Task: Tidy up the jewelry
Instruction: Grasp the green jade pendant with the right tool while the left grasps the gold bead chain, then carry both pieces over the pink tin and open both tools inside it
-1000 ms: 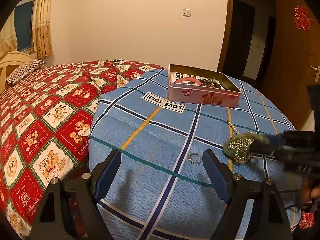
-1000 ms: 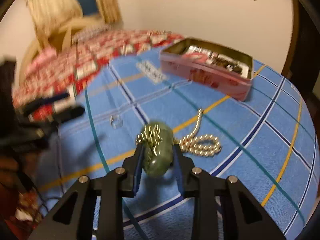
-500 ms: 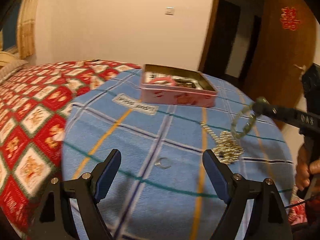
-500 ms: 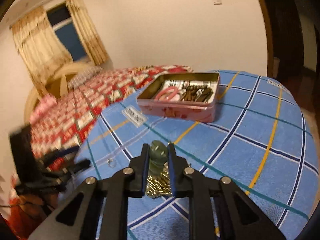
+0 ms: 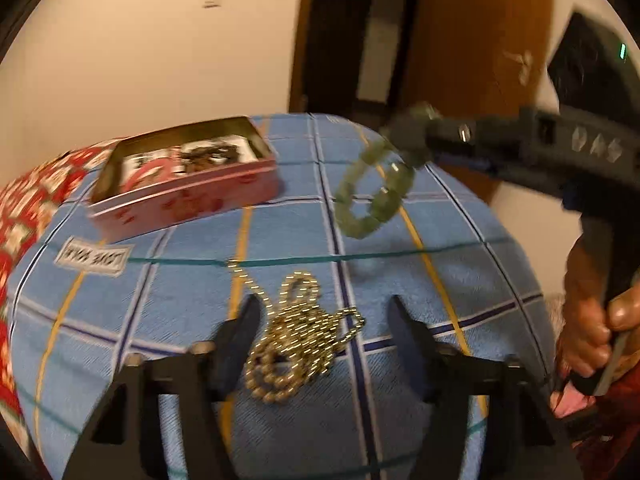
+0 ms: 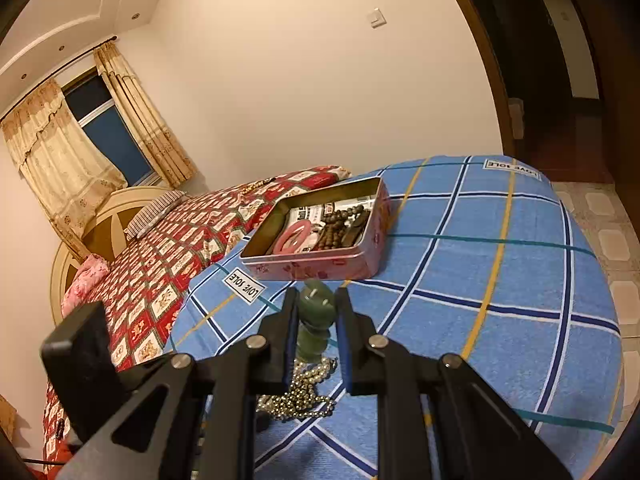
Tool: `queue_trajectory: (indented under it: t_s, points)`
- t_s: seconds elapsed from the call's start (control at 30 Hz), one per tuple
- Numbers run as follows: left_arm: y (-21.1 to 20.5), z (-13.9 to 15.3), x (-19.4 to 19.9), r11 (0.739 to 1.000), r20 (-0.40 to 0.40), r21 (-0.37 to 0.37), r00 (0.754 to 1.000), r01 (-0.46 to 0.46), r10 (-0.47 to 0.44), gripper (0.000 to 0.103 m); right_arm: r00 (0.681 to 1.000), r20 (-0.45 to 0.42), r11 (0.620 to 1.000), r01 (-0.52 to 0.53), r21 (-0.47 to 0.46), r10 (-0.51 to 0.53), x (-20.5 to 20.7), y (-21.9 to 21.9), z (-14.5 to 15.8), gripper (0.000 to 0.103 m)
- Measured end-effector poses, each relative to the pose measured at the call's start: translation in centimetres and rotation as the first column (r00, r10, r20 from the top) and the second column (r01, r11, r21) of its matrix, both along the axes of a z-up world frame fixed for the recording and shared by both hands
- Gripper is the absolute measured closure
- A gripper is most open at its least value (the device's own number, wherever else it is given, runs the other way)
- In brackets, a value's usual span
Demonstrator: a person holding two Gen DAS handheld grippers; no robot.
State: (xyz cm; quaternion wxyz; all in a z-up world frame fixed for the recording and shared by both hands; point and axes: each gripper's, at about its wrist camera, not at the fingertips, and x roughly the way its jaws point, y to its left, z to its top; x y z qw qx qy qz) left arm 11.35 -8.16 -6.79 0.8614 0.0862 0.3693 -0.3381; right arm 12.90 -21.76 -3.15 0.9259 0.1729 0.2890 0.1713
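The right gripper point(image 6: 317, 314) is clamped on the green bead bracelet point(image 5: 372, 196), which hangs in the air just short of the pink tin point(image 6: 320, 236) — the tin lies straight ahead along its fingers. The left gripper point(image 5: 322, 330) stands wide open, empty, straddling the gold bead chain point(image 5: 296, 334) on the blue cloth point(image 5: 400, 420), farther from the tin.

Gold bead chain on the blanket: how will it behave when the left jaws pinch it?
The gold bead chain lies in a loose heap, so it's likely floppy and will drape. Small round beads may slip. A trailing strand could drag across the blue plaid blanket.
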Motion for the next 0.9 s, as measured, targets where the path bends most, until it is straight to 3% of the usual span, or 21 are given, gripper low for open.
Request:
queue_trajectory:
  t_s: [0.03, 0.17, 0.2, 0.23, 0.27, 0.47, 0.63, 0.9]
  points:
    - [-0.6, -0.4, 0.2, 1.0, -0.013, 0.021, 1.0, 0.019, -0.019, 0.064, 1.0, 0.003, 1.0, 0.0, -0.003, 0.0, -0.1, -0.1, 0.0, 0.082]
    - [-0.8, -1.3, 1.3, 0.998, -0.058, 0.056, 0.998, 0.008, -0.005, 0.072, 1.0, 0.017, 1.0, -0.003, -0.015, 0.003, -0.5, -0.3, 0.1, 0.082]
    - [-0.6, -1.4, 1.5, 0.999, -0.066, 0.051, 0.998, 0.001, 0.003, 0.079, 1.0, 0.019, 1.0, -0.003, -0.015, 0.004, -0.5, -0.4, 0.1, 0.082]
    - [-0.3, -1.4, 1.8, 0.999, -0.077, 0.041, 0.997, -0.004, 0.007, 0.095, 1.0, 0.019, 1.0, -0.003, -0.014, 0.003, -0.5, -0.4, 0.1, 0.082]
    - [-0.1, -1.4, 1.9, 1.0, -0.084, 0.029, 0.996, -0.005, 0.008, 0.099, 1.0, 0.02, 1.0, -0.002, -0.013, 0.002, -0.5, -0.5, 0.1, 0.082]
    - [2.0, 1.1, 1.0, 0.995, 0.006, -0.093, 1.0, -0.029, 0.029, 0.099, 1.0, 0.021, 1.0, 0.016, 0.012, -0.016, -0.5, -1.5, 0.0, 0.082]
    - [4.9, 4.3, 1.1, 0.974, 0.057, -0.219, 0.996, -0.056, 0.07, 0.099, 0.999, 0.033, 0.999, 0.036, 0.029, -0.037, -0.4, -2.3, 0.5, 0.082]
    - [7.7, 7.2, 2.2, 0.956, 0.137, -0.271, 0.978, -0.117, 0.158, 0.099, 0.997, 0.065, 0.998, 0.043, 0.035, -0.045, 0.6, -2.4, 1.5, 0.082]
